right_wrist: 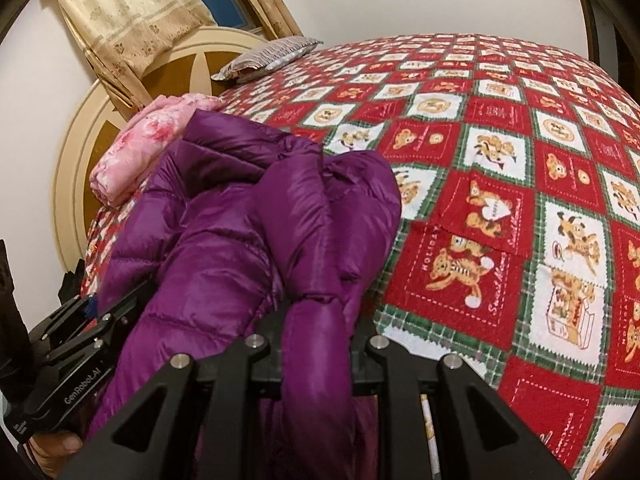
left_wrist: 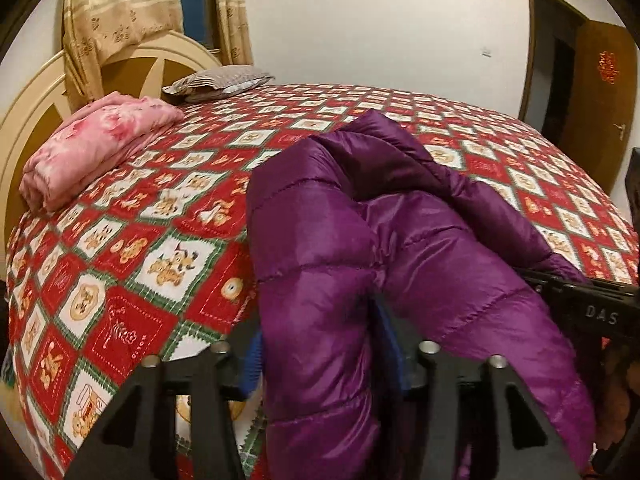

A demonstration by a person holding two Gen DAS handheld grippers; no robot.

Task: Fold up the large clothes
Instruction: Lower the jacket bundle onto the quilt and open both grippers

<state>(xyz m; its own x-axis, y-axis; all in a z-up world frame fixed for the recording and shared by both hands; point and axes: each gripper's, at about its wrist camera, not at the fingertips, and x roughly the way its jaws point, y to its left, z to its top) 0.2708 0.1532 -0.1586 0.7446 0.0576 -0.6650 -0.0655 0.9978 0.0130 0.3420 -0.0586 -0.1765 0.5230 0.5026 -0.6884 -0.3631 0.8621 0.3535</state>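
Your right gripper [right_wrist: 316, 320] is clamped on the purple jacket [left_wrist: 360, 216]; left gripper [left_wrist: 320, 340] straddles it, pads slack. Jacket's long axis runs from both toward the pillow [left_wrist: 216, 84].

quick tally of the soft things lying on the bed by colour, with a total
Purple: 1, the quilted purple puffer jacket, with both grippers at it
Pink: 1, the folded pink floral blanket near the headboard
Grey: 1, the grey striped pillow at the far end
Total: 3, all on the red and white bear-patterned bedspread
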